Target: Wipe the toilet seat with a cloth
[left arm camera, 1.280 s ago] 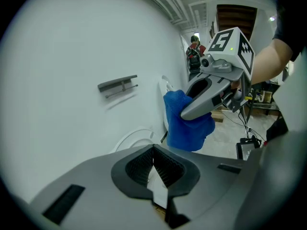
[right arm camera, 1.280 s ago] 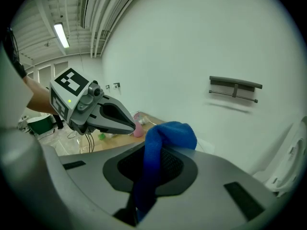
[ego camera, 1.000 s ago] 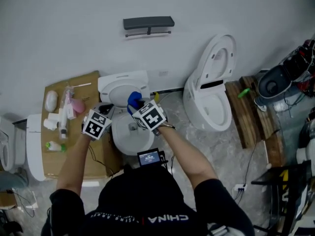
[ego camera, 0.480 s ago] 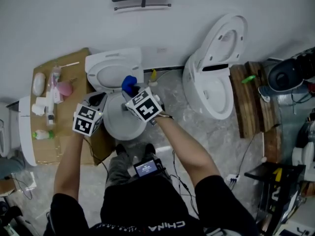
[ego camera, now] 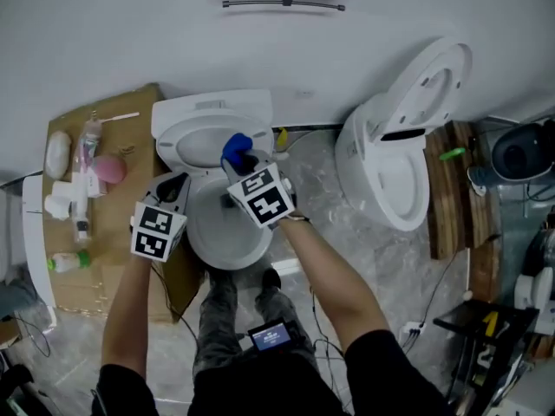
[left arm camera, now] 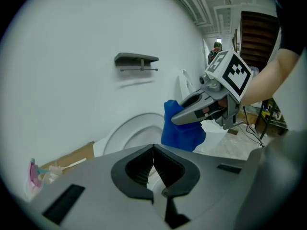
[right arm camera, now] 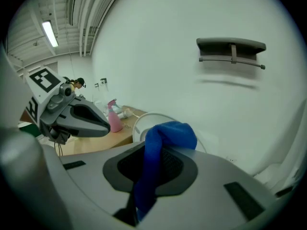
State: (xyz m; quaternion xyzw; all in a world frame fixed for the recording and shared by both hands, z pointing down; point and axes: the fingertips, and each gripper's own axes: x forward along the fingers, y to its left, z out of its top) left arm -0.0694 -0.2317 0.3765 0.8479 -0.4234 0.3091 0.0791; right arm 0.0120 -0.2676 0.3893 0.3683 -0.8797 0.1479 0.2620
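Above the toilet seat (ego camera: pixel 227 232), the right tool (ego camera: pixel 244 168) grasps the blue cloth (ego camera: pixel 236 148) and the left tool (ego camera: pixel 173 186) is clenched empty; wiping seemingly not yet begun, the next move calls for pressing the cloth onto the seat.

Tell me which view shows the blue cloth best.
Left gripper view: the soft blue cloth hangs bunched, side-on, from the right claw. Right gripper view shows only a strip pinched between its jaws; head view shows just a small blue patch.
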